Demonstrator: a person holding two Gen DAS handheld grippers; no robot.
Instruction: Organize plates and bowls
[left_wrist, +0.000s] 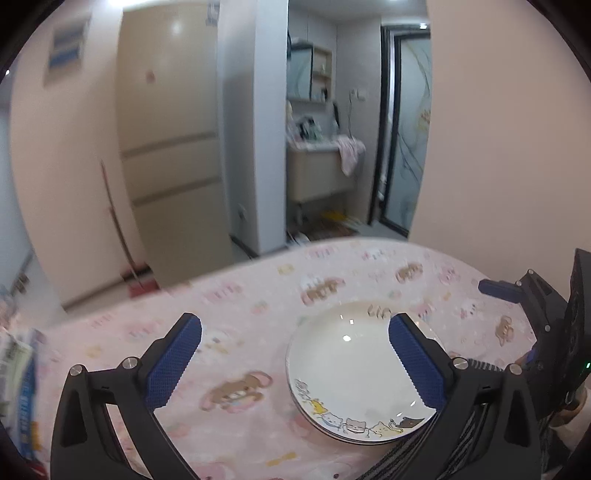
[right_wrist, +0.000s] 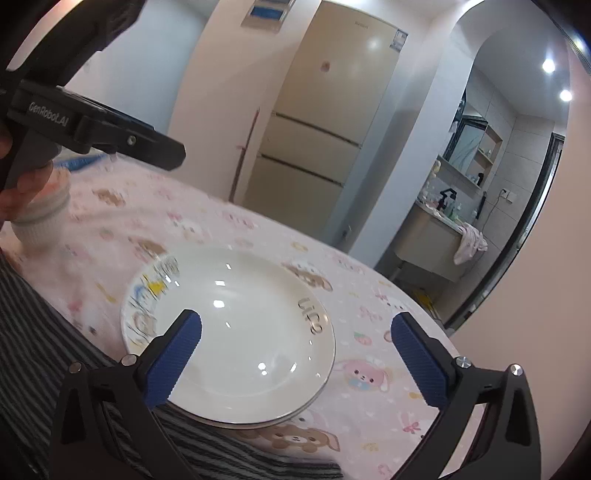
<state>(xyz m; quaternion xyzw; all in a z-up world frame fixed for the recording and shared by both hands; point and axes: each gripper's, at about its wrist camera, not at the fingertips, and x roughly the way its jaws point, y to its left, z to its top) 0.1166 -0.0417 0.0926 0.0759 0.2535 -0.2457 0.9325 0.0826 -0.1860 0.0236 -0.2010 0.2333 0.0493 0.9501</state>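
Observation:
A white plate with cartoon cats on its rim (left_wrist: 351, 373) lies on the pink tablecloth (left_wrist: 240, 306), stacked on another plate whose edge shows beneath it. It also shows in the right wrist view (right_wrist: 240, 332). My left gripper (left_wrist: 295, 362) is open and empty, held above the table with its right finger over the plate's right side. My right gripper (right_wrist: 295, 362) is open and empty, with its left finger over the plate's near side. The right gripper's body shows at the right edge of the left wrist view (left_wrist: 546, 317). No bowl is in view.
The round table with its pink cartoon cloth (right_wrist: 369, 302) ends just beyond the plate. A pale jar (right_wrist: 42, 218) stands at the left behind the other gripper's body (right_wrist: 92, 125). Striped clothing (right_wrist: 55, 350) is at the near edge. Papers (left_wrist: 18, 380) lie at the table's left.

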